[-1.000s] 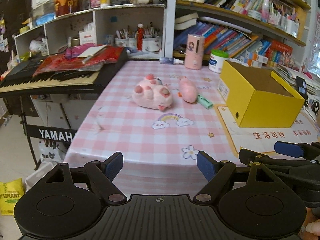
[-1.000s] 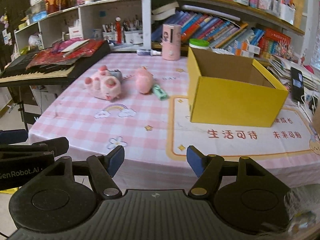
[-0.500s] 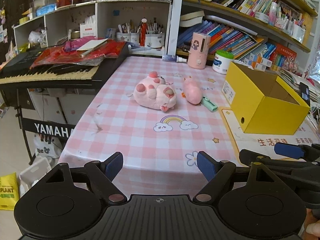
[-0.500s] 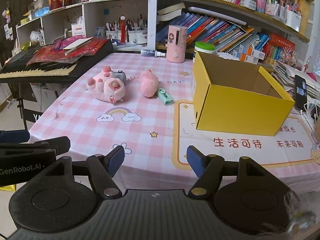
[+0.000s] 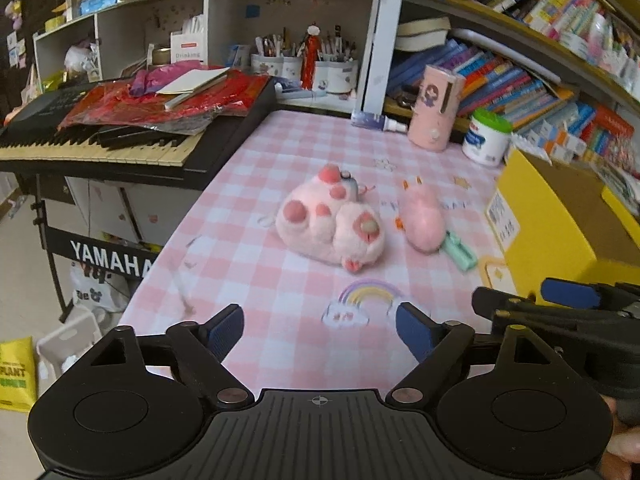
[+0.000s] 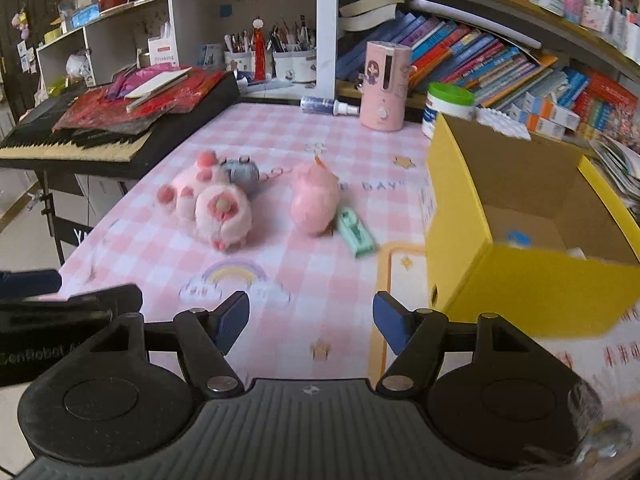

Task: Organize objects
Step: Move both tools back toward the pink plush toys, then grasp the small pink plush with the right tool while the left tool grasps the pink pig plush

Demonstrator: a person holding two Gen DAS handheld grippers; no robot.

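Observation:
A big pink plush paw toy (image 5: 332,224) (image 6: 212,206) lies mid-table on the pink checked cloth. A smaller pink plush (image 5: 424,222) (image 6: 314,198) lies to its right, with a mint green clip-like item (image 5: 460,250) (image 6: 354,232) beside it. An open yellow cardboard box (image 5: 560,220) (image 6: 532,224) stands at the right. My left gripper (image 5: 320,332) is open and empty, over the near table edge, short of the toys. My right gripper (image 6: 311,322) is open and empty, beside the box's near left corner.
A Yamaha keyboard (image 5: 120,136) with red bags on it adjoins the table's left side. A pink cylinder device (image 6: 384,86), a white tub with a green lid (image 6: 448,106) and a spray bottle (image 6: 328,105) stand at the back. Bookshelves rise behind.
Both grippers have moved forward toward the table; the toys and box appear larger and closer. Both grippers stay open and empty.

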